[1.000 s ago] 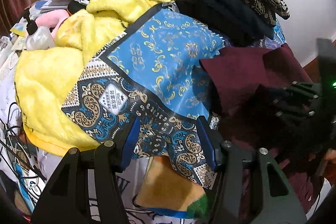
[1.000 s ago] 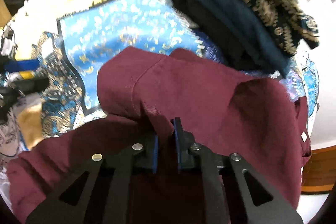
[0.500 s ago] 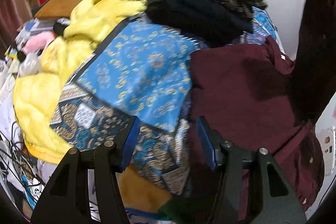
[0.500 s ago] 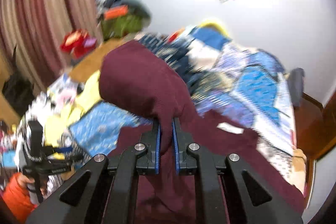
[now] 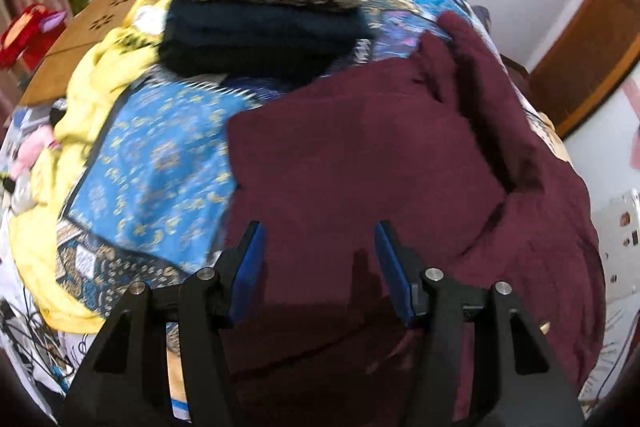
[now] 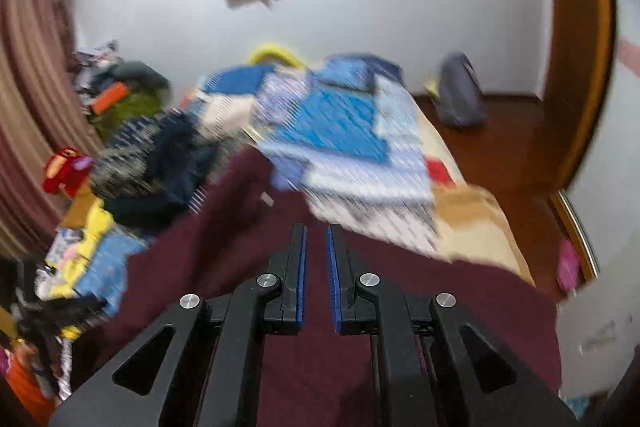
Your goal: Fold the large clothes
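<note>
- Maroon garment (image 5: 360, 155): soft, thick-looking cloth that will likely sag and crease wherever you lift it, so take it by an edge or corner, not mid-panel.
- It lies spread on the bed, partly over the blue patterned cloth (image 5: 160, 163), with the stack of dark folded clothes (image 5: 260, 19) just beyond it.
- Your left tool (image 5: 318, 259) hovers directly above its near part, fingers wide apart, gripping nothing.
- Your right tool (image 6: 316, 267) also sits over the maroon cloth (image 6: 240, 227); its pads stand a narrow gap apart, and nothing shows between them, though the view is blurred.
- The left-hand straight edge beside the blue cloth looks like the easiest hold.
</note>
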Motion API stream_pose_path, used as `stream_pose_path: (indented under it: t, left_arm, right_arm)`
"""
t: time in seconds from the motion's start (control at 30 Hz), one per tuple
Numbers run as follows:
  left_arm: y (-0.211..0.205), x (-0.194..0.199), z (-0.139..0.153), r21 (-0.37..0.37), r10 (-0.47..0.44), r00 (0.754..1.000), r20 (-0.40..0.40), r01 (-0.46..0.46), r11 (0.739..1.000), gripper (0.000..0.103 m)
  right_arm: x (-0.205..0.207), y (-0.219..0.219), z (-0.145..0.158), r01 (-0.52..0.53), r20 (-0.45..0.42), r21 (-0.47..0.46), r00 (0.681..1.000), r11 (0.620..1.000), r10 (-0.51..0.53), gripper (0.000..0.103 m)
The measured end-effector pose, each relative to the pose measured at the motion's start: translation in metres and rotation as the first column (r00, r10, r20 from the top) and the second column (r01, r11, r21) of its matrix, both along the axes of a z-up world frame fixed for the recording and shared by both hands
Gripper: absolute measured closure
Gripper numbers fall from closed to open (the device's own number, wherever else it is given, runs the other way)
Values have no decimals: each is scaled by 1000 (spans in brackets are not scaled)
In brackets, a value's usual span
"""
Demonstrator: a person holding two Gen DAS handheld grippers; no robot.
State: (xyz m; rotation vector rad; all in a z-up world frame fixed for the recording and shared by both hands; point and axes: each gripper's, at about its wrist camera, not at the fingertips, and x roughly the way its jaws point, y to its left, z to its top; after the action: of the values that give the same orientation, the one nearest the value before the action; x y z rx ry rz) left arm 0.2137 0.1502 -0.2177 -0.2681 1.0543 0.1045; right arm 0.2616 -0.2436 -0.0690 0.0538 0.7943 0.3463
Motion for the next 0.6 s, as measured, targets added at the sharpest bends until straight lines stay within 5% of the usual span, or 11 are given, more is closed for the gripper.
stream_pose_path:
  t: [0.1,0.3,0.6]
  left_arm:
    - [-18,16,14,8,-47,999,21,47,999,47]
    - [-51,79,41,-74,-136,988,78,142,987,41]
    - [-87,190,2,-205,-199,979,-35,187,961,41]
  right_arm:
    - [-3,-14,-21,12,-75,-25,997,1000,-14,92]
    - [3,-40,-61,47,-238,12,970,999,-43,62]
    - [5,-60,-86,75,-317,20,946,997,-65,60]
